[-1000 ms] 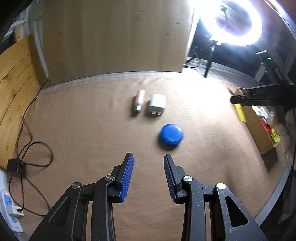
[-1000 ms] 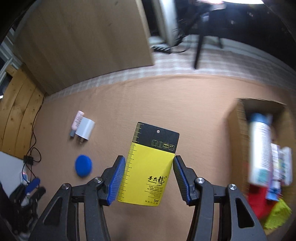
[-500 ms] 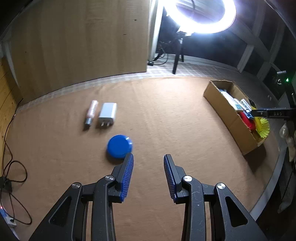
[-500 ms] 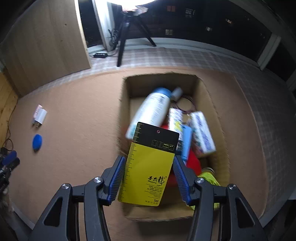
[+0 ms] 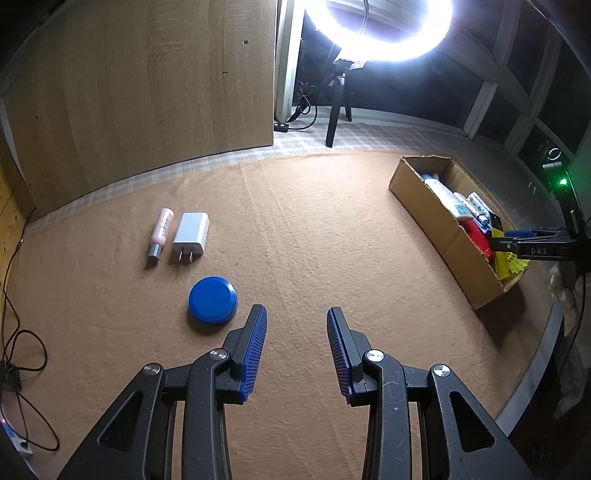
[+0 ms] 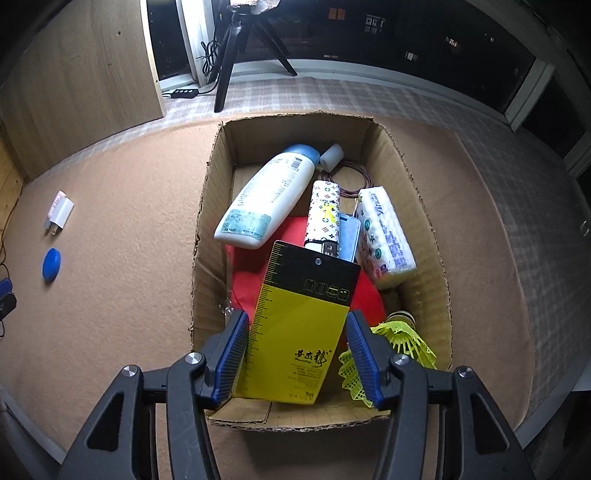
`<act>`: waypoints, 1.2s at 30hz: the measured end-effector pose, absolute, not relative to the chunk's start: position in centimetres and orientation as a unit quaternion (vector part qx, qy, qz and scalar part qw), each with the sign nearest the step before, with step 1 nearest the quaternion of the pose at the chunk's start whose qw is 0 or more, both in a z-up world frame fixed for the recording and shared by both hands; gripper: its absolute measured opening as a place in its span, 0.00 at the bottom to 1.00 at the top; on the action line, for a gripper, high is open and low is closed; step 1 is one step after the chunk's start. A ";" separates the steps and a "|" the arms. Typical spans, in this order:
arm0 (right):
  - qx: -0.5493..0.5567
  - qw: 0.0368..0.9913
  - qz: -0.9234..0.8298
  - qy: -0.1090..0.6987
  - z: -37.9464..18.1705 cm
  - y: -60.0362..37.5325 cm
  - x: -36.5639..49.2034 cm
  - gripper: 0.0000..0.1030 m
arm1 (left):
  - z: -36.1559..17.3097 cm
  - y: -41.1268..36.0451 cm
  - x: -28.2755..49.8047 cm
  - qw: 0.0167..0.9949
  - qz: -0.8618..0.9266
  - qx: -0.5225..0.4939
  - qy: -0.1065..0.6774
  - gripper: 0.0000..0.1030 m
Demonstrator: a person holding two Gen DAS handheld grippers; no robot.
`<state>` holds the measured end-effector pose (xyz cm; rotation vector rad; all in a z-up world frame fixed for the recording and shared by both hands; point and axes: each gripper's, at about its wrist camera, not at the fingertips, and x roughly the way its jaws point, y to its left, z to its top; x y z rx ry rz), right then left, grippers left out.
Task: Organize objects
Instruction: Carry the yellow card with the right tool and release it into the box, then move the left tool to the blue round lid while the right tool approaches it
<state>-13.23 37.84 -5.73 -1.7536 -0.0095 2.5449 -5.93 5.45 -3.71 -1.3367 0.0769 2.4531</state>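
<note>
From the left wrist, the left gripper (image 5: 295, 347) points steeply down at a brown felt-like mat (image 5: 314, 229), its ribbed blue pads apart with nothing between them. Just left of its near tip lies a round blue plastic lid (image 5: 212, 300); farther off, a white rectangular plug adapter (image 5: 190, 237) and a slim pink tube with a silver cap (image 5: 160, 235) lie side by side, almost touching. An open brown cardboard box (image 5: 443, 230) stands at the right, the right gripper (image 5: 517, 236) reaching over its near end. A bright ring light on a tripod (image 5: 376, 33) glares beyond a pale wooden panel (image 5: 147, 92). From the right wrist, the right gripper's ribbed pads clamp the lower edges of a flat yellow-and-black card packet (image 6: 299, 328), held tilted over the box's near end. Inside lie a white plastic bottle with a blue cap (image 6: 269, 195), a patterned tissue pack (image 6: 386, 236), a red cloth (image 6: 251, 266) and yellow shuttlecocks (image 6: 402, 343).
</note>
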 end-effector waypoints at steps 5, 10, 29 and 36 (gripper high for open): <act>-0.562 0.024 0.827 0.002 -5.2 37.7 -12.9 0.56 | -3.6 5.0 -5.8 0.171 0.865 -0.471 0.026 0.36; -0.548 0.017 0.836 0.009 -3.8 37.2 -12.5 0.56 | -3.6 3.8 -5.8 0.164 0.867 -0.470 0.021 0.36; -0.496 -0.121 0.858 0.050 -2.9 25.9 -14.1 0.56 | -7.2 -5.0 -8.0 0.113 0.856 -0.503 -0.032 0.35; -0.524 -0.191 0.827 0.074 -5.4 19.2 -16.3 0.56 | -10.1 -4.6 -10.1 0.133 0.844 -0.516 -0.056 0.36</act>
